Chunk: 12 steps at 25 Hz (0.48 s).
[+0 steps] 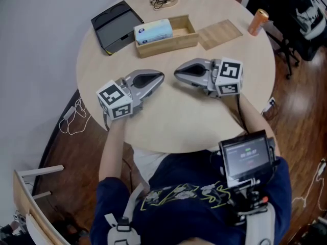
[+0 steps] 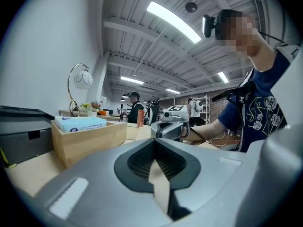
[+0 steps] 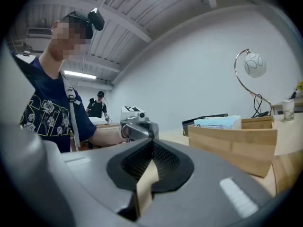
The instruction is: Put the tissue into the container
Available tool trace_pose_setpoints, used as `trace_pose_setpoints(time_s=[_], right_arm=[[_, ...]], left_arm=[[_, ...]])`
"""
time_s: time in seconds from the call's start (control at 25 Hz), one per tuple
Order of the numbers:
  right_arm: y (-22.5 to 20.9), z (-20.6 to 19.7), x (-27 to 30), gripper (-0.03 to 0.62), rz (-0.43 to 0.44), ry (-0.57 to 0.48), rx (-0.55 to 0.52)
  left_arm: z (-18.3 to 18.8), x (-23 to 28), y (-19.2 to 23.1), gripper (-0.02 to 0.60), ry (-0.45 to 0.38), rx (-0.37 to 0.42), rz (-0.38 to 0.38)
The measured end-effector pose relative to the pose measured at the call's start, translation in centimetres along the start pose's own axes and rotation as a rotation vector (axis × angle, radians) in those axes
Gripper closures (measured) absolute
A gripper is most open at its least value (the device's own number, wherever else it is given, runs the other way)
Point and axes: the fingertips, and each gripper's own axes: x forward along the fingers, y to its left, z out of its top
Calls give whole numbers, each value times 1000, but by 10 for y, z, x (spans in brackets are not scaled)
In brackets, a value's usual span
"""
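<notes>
One tissue pack (image 1: 153,31) lies lengthwise in wooden container (image 1: 168,45), left end.

The right hand-held gripper (image 3: 152,144) has its jaws closed together, with nothing between them. Straight ahead and close, the left hand-held gripper (image 3: 138,129) points back at it above the pale surface (image 3: 173,137). To the right stands the wooden container (image 3: 233,145), with a light-blue tissue pack (image 3: 216,122) lying in it. A black box (image 3: 204,118) sits behind the container, and a curved lamp (image 3: 253,65) rises beyond. The person (image 3: 47,112) in a dark patterned shirt fills the left side.
</notes>
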Motion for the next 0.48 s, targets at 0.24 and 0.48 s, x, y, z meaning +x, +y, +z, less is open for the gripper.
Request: trace_pose_setpoints(time_s=[0.24,0.48], right_arm=[[-1,-13,-1,594,-29,56,-36],[-3,-12,-2,594,-63,60,-42]], left_arm=[[-16,1,-5,577,17,35,8],[-13,1,-6,577,18,29,11]])
